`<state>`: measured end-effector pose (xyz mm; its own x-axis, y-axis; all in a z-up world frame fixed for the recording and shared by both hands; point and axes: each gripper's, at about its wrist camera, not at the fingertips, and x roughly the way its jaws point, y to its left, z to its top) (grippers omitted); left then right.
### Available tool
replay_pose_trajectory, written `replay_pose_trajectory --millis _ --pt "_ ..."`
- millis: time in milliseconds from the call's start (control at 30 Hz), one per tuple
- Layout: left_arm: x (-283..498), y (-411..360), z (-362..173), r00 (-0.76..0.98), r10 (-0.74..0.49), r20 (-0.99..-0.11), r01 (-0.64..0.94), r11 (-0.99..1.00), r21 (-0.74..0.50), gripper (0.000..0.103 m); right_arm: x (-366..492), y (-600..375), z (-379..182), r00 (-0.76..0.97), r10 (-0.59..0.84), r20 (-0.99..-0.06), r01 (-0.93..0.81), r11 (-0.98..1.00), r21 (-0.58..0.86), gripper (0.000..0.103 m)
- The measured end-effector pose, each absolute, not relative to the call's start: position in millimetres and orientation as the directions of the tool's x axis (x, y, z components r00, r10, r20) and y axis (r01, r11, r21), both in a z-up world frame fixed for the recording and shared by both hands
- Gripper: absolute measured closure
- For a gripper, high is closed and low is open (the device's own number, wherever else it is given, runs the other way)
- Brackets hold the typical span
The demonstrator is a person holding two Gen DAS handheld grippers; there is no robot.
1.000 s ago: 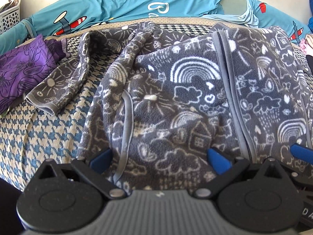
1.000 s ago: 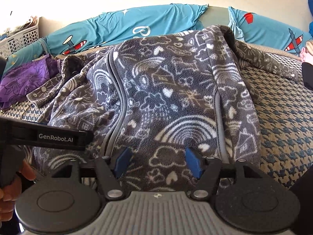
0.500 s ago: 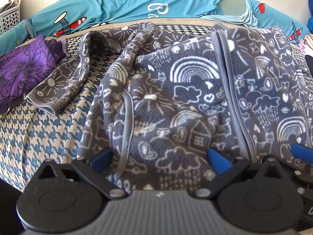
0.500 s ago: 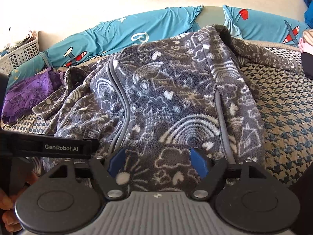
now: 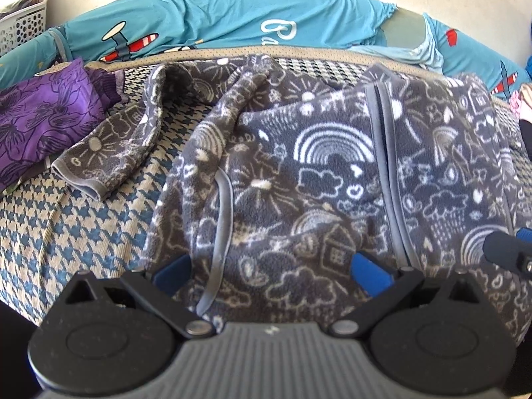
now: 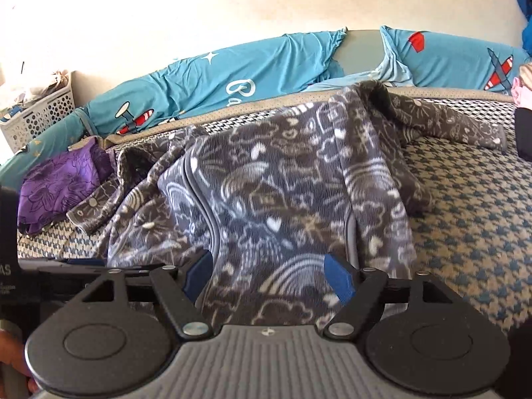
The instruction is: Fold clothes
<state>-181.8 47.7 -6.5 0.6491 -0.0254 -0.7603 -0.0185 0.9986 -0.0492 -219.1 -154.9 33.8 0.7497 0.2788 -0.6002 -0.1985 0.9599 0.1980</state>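
Observation:
A grey fleece jacket (image 5: 316, 179) with white doodle print lies front-up on the bed, its zip running down the middle. Its left sleeve (image 5: 109, 153) stretches toward the purple cloth. The other sleeve (image 6: 459, 126) trails off to the far right. My left gripper (image 5: 271, 269) is open at the jacket's near hem, with fleece lying between its blue fingers (image 5: 171, 269). My right gripper (image 6: 269, 277) is open too, over the hem just right of the zip, and the jacket (image 6: 282, 183) fills the view beyond it. The right gripper's tip (image 5: 508, 252) shows at the left wrist view's right edge.
The bed has a blue-and-cream houndstooth cover (image 5: 66, 226). A purple garment (image 5: 43, 123) lies at the left. Teal aeroplane-print bedding (image 5: 232, 16) lines the wall side. A white basket (image 6: 40, 116) stands at the far left. A hand (image 6: 10, 349) holds the left gripper.
The right wrist view has swung upward, so the jacket sits lower in it and more wall shows. The left gripper has barely moved. Both stay open.

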Motion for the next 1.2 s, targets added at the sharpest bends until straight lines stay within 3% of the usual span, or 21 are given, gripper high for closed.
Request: replay_pose_trajectory --millis 200,367,533,867,1200 --pt "-184.4 50.5 -0.3 0.678 -0.069 -0.731 -0.017 0.994 -0.109 0.0 -187.5 -166.7 66.0 0.779 0.365 -0.509 -0.299 0.931 0.21 0.029" --pt "-182.3 44.0 -4.6 0.689 -0.018 -0.724 0.002 1.0 -0.024 0.0 -150.1 -169.2 87.4 0.802 0.4 -0.444 -0.35 0.917 0.194 0.029" --pt "-177.0 44.9 2.1 0.708 -0.033 -0.706 0.008 0.999 -0.039 0.0 -111.8 -172.9 90.8 0.819 0.404 -0.408 -0.344 0.914 0.213 0.029" --pt "-132.2 64.3 35.6 0.768 -0.063 -0.638 0.019 0.997 -0.076 0.0 -41.2 -194.7 74.6 0.813 0.345 -0.47 -0.269 0.937 0.223 0.029" --pt "-60.8 32.1 37.7 0.782 -0.123 -0.611 0.133 0.991 -0.029 0.0 -48.7 -221.7 58.3 0.739 0.31 -0.598 -0.279 0.949 0.147 0.029"
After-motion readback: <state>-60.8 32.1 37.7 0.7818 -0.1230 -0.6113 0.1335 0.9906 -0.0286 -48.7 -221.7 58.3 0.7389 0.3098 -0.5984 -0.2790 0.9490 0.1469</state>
